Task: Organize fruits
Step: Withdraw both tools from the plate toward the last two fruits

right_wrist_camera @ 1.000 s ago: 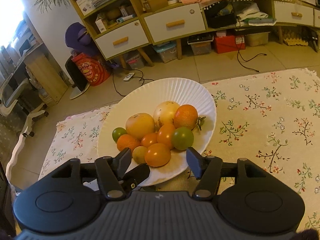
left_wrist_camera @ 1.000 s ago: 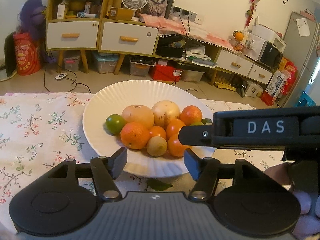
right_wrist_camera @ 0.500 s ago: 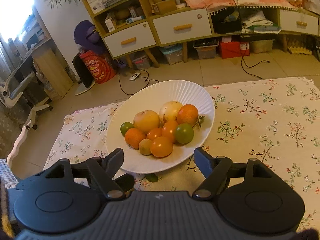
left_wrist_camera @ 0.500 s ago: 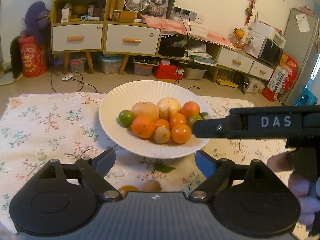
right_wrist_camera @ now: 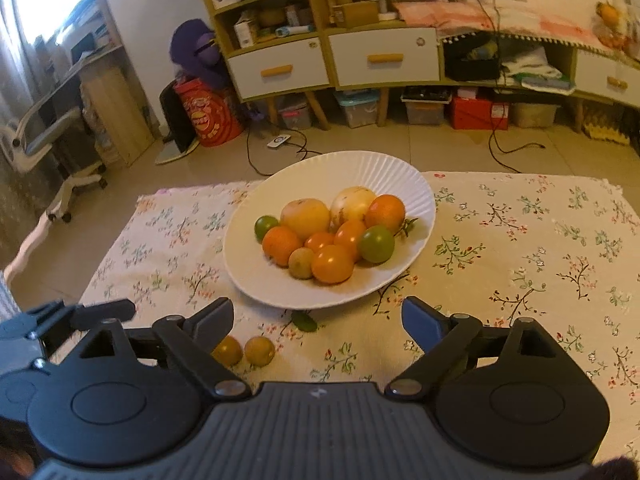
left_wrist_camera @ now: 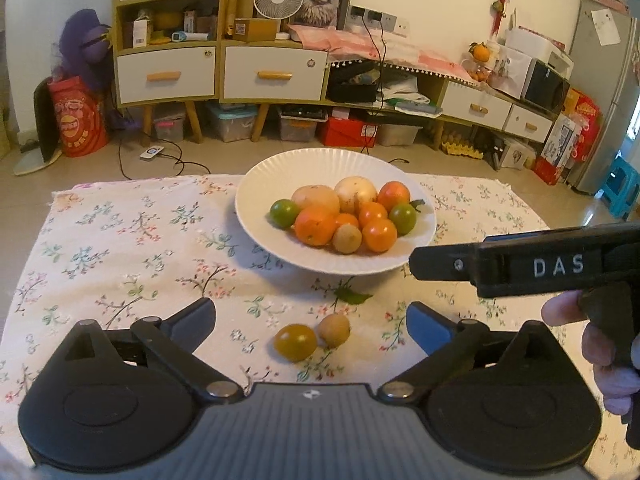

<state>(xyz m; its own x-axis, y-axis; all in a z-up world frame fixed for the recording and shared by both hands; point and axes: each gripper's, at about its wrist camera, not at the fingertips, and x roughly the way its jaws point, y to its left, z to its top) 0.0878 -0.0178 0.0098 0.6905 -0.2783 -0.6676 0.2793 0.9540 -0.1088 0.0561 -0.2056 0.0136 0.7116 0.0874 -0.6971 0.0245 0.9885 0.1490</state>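
Two loose fruits on the floral cloth [left_wrist_camera: 120, 240], short of the white plate [left_wrist_camera: 280, 168]: a yellow-orange one [left_wrist_camera: 295, 342] and, touching it on the right, a small tan one [left_wrist_camera: 334, 330]. Both low in the gap of the left gripper [left_wrist_camera: 310, 320], between its spread fingertips but clear of either pad, resting on the cloth. Jaws of that gripper opening, nothing pressed. In the right wrist view the same pair [right_wrist_camera: 244, 351] left of centre, the yellow-orange one partly hidden behind the left finger [right_wrist_camera: 208, 322] of the right gripper [right_wrist_camera: 318, 318], the tan one just inside the gap. Jaws of the right gripper opening too, wide apart, gripping nothing.

Ten fruits heaped on the plate, ahead of both grippers and well apart from the loose pair: two pale round ones at the back [left_wrist_camera: 354, 192], oranges [left_wrist_camera: 315, 226] and smaller orange ones in the middle, a green one at the left edge of the heap [left_wrist_camera: 284, 213], another green at the right [left_wrist_camera: 403, 218], a small tan one in front [left_wrist_camera: 347, 239]. Green leaf [left_wrist_camera: 352, 297] flat on the cloth between plate and loose pair.

Right gripper also seen side-on at the right of the left wrist view [left_wrist_camera: 520, 266], lettered DAS, held by a hand [left_wrist_camera: 600, 344], its tip just beside the plate's near right rim, whether touching cannot be told.
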